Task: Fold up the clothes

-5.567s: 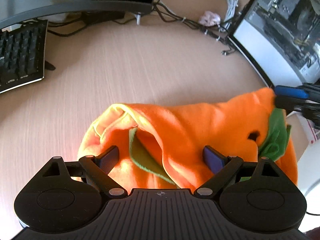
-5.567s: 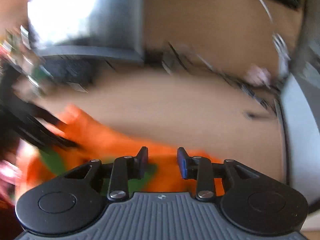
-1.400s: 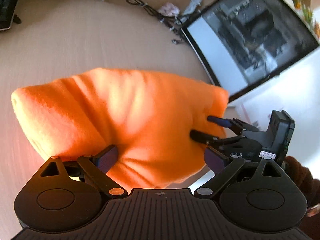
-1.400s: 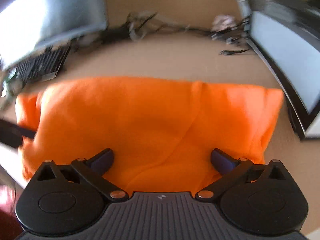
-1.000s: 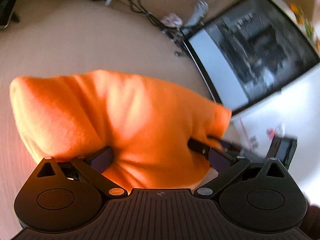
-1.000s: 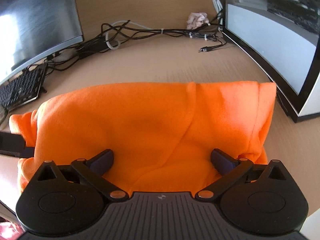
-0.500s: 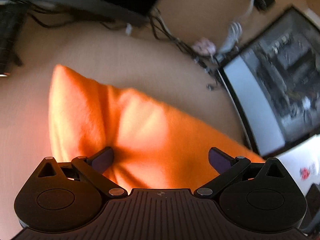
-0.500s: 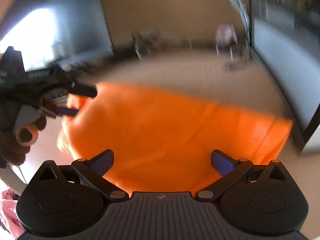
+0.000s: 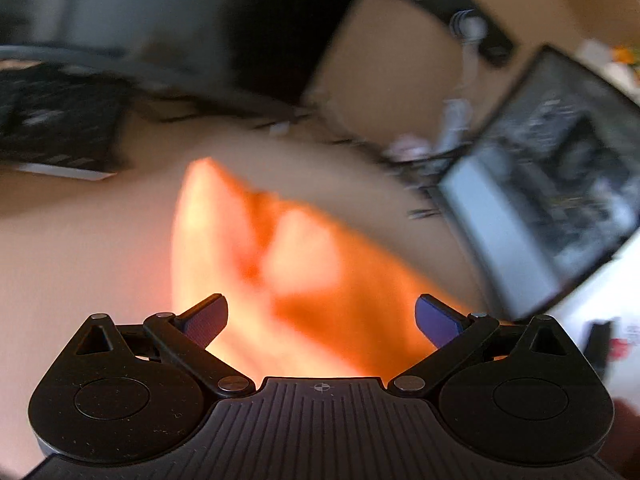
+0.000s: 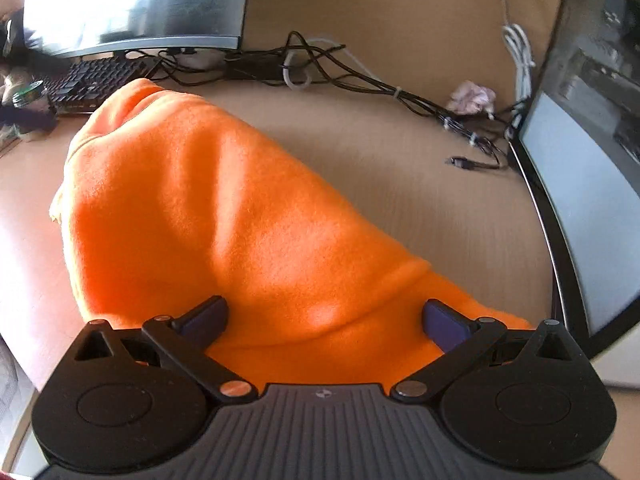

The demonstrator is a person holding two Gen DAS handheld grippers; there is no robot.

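Observation:
An orange fleece garment [image 10: 224, 216] lies folded in a bundle on the light wooden desk [image 10: 400, 168], running from the far left toward the near right. My right gripper [image 10: 324, 320] is open just above its near edge, with the blue fingertips [image 10: 206, 316] spread wide and gripping nothing. The left wrist view is blurred by motion. In it the orange fleece garment [image 9: 288, 264] lies below and ahead of my left gripper [image 9: 320, 318], which is open with nothing held.
A black keyboard [image 10: 92, 80] and a monitor [image 10: 132, 4] stand at the back left. A bundle of cables [image 10: 360, 80] runs along the back. A second monitor [image 10: 588, 168] stands at the right edge. A crumpled pink tissue [image 10: 472, 98] lies near it.
Both grippers have pulled back from the garment and swung. The left gripper has left the right wrist view. The folded garment now lies diagonally on the desk.

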